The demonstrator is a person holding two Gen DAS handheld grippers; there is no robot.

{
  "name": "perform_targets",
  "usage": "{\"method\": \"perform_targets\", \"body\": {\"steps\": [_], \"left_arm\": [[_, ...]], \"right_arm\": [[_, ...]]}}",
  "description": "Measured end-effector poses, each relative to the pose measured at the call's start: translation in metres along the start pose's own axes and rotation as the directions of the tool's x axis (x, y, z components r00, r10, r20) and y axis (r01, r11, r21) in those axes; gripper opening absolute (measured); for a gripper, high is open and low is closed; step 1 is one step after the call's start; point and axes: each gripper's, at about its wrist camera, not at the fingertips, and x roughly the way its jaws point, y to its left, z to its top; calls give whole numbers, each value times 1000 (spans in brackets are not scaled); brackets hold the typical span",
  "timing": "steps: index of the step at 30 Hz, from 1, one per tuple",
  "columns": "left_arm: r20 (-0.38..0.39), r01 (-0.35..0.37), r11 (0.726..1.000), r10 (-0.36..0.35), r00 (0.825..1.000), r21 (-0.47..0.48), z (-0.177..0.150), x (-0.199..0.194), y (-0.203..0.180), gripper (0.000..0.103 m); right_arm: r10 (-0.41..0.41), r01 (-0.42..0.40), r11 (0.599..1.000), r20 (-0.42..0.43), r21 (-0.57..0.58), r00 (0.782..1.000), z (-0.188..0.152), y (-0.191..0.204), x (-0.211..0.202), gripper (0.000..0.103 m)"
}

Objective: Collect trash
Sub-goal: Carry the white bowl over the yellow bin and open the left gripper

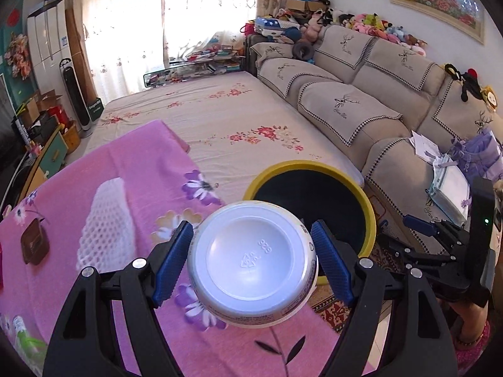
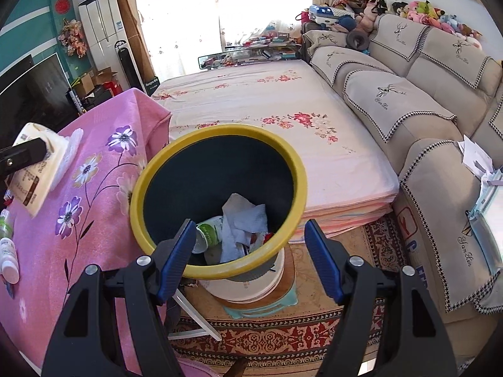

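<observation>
My left gripper (image 1: 253, 260) is shut on a white plastic cup (image 1: 251, 264), its bottom facing the camera, held above the pink table edge just short of the yellow-rimmed trash bin (image 1: 369, 216). In the right wrist view the cup (image 2: 37, 169) shows at far left, tilted in the left gripper's jaw. My right gripper (image 2: 248, 257) is open and empty, hovering above the near rim of the bin (image 2: 217, 271). Inside the bin lie crumpled paper (image 2: 243, 223) and a green-labelled bottle (image 2: 209, 231).
The pink flowered tablecloth (image 1: 110, 163) carries a white foam net (image 1: 107, 220), a brown wallet-like item (image 1: 34, 245) and small bottles (image 2: 8, 254). A bed (image 2: 267, 103) lies beyond; a beige sofa (image 2: 408, 110) stands right. The bin stands on stacked stools (image 2: 257, 295) over a patterned rug.
</observation>
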Motion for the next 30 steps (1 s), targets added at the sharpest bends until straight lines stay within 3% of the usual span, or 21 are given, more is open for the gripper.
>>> {"method": "perform_targets", "body": {"steps": [11,13,16,20,24,30], "left_arm": [[-56,9,998,-6,998,59,44,90,-59,77],[-49,-4,998,6,999,57,50,98,-63,89],[-43,-16,999,18,999,47,57,105,-62,91],[-23,-6,1000,6,1000,2,51,82,-50,91],[54,-39,999,40,998,-17,31,30,-33,93],[101,-75,993,84,991,-91,-10,-41,12,95]], "right_arm": [[-7,8,999,-15,40,1000,-4,-25,8,68],[-7,8,999,-20,40,1000,-4,-25,10,68],[-4,5,999,-24,40,1000,-4,-24,11,68],[5,-4,999,-21,39,1000,-5,-23,10,68],[11,-10,999,-22,32,1000,-4,-20,10,69],[19,-19,1000,-27,1,999,-4,-3,9,69]]}}
